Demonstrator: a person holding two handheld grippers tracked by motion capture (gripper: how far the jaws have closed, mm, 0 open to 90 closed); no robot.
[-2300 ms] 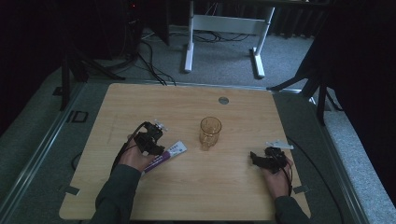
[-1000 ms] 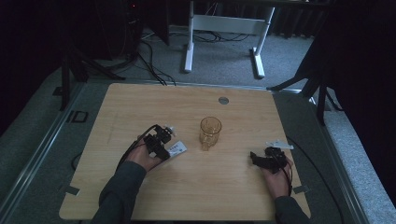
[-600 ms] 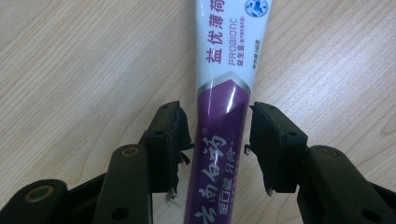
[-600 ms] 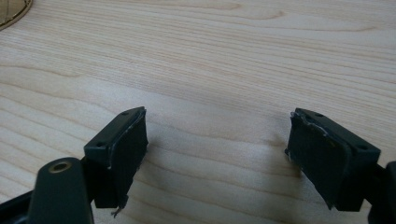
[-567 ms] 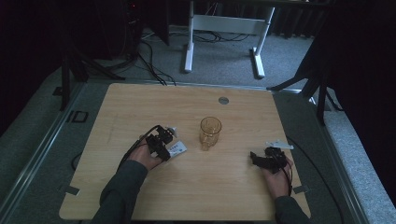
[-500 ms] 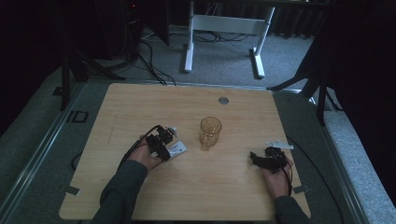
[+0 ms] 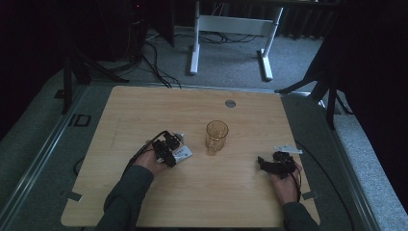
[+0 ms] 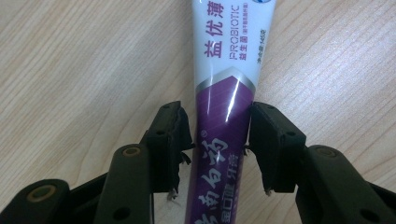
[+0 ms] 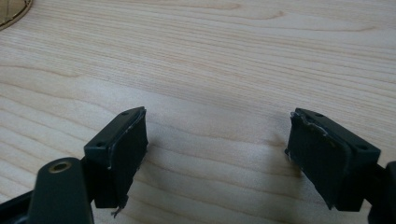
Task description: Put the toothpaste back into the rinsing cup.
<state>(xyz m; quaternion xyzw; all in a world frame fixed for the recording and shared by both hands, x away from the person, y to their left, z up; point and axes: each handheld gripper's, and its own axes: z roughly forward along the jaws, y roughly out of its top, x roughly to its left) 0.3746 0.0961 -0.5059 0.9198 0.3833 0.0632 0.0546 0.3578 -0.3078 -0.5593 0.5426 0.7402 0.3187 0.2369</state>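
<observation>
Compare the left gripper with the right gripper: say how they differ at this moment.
The left gripper has its jaws closed in against a purple and white toothpaste tube; the right gripper has its jaws wide apart with only bare wooden table between them. In the high view the left gripper sits nearer the amber glass than the right gripper. Both have black jaws and are hand-held.

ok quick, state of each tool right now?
Left tool: shut on the toothpaste tube, both jaws against its purple end.
Right tool: open, jaws wide apart over the bare table, holding nothing.
</observation>
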